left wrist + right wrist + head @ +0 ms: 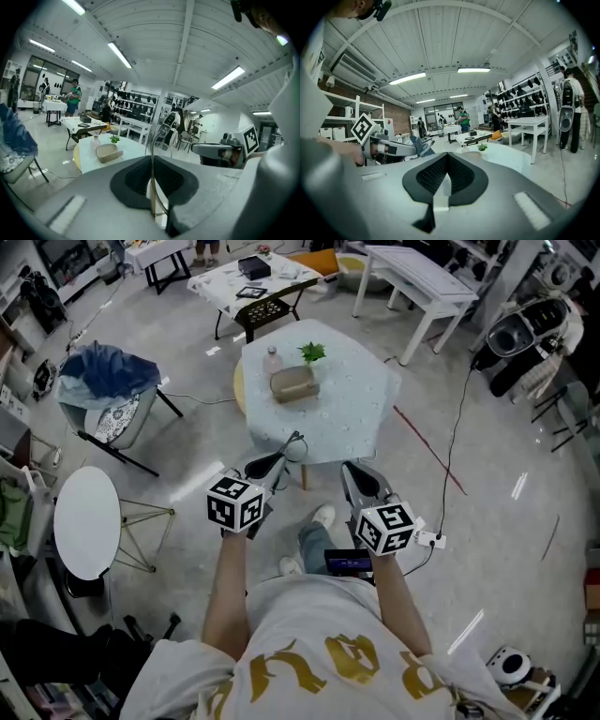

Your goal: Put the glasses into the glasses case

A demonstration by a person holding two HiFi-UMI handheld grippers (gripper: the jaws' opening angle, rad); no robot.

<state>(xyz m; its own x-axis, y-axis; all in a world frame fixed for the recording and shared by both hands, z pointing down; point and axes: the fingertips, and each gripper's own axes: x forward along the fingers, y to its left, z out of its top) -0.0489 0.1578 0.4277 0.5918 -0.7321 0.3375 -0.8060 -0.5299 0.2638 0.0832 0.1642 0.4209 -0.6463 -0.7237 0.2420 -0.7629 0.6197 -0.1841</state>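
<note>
The person is facing the worktop (349,416), which is lying at 12 o'clock from them, and is holding both tools up at its near edge. The left tool (279,463) is pinching the glasses (296,447). In the left gripper view its jaws are pressing together on the thin wire frame of the glasses (152,140), which is rising upright out of the left tool (151,164).

The right tool (362,480) is hovering near it at 3 o'clock. In the right gripper view the right tool (446,161) is showing its jaws pressed together with nothing between them.

The tan glasses case (293,383) is sitting on the worktop at 12 o'clock from the glasses, well apart from them. A bottle (273,359) is standing at its 11 o'clock and a small plant (312,353) at its 1 o'clock.
</note>
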